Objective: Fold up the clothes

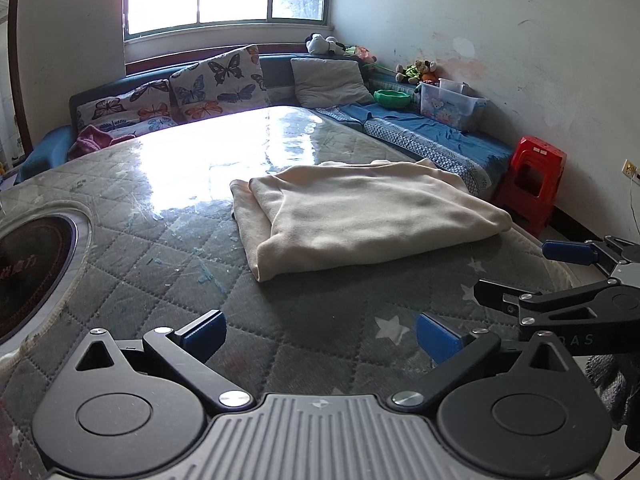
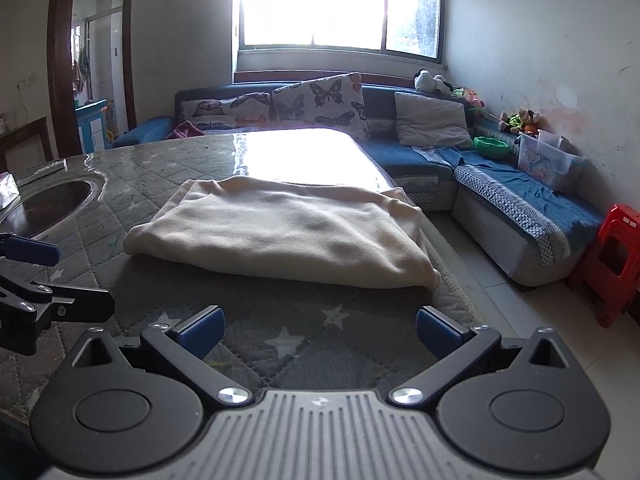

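Observation:
A cream garment (image 1: 360,216) lies folded in a flat stack on the quilted grey table cover (image 1: 160,264); it also shows in the right wrist view (image 2: 280,232). My left gripper (image 1: 320,338) is open and empty, hovering short of the garment's near edge. My right gripper (image 2: 320,332) is open and empty, also short of the near edge. The right gripper shows at the right of the left wrist view (image 1: 576,272); the left gripper shows at the left of the right wrist view (image 2: 36,276).
A round built-in cooktop (image 1: 32,268) sits in the table at the left. A blue corner sofa (image 2: 500,196) with butterfly cushions (image 1: 216,84) runs behind and right of the table. A red plastic stool (image 1: 532,184) stands at the right. A clear storage box (image 2: 548,160) sits on the sofa.

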{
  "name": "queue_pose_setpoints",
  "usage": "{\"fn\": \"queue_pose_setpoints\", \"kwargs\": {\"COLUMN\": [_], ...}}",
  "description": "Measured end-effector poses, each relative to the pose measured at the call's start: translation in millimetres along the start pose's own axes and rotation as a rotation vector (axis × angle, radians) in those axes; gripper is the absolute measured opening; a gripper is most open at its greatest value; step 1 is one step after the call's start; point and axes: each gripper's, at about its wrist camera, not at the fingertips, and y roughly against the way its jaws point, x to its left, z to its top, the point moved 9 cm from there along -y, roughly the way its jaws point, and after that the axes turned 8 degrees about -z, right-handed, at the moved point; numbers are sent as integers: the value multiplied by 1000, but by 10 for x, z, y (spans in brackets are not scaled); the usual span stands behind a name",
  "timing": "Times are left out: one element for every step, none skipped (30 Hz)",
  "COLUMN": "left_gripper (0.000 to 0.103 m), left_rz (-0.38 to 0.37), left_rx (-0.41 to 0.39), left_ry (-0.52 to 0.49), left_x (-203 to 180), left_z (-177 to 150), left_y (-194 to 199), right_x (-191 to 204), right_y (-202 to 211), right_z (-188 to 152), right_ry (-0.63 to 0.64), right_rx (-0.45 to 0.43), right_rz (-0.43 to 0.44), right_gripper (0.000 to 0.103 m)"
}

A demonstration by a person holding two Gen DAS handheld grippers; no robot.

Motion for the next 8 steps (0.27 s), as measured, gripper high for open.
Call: {"fn": "queue_pose_setpoints", "kwargs": {"left_gripper": [103,103,103,103,103,103,103,103], "left_rz": [0,0,2,1,-1,-1,1,5], "left_rx": [1,2,2,2,3,3,4,4], "left_ry": [2,4,5,5,5,5,4,0], "left_x": [-1,-1,-1,-3,-8,-12,-16,-22], "left_z": [-5,-12,-17,-22,-27,-32,-36,-41], "left_y": [4,8,12,16,21,26,28,29], "right_x": [0,-2,-3,-5,-5,-7,-8,-9], "right_y": [5,16,27,37,47,57,64,70], "right_z": [-2,-5,-7,-10,-11,-12,-13,-14], "right_ry": [0,-2,-4,-6,-8,-10,-10,-11], "right_rx": [-1,-3,-4,-6,-8,-10,-12,-13], "right_rz": [-1,-1,-1,-1,-1,0,0,0], "right_gripper": [103,103,103,103,103,103,103,103]}}
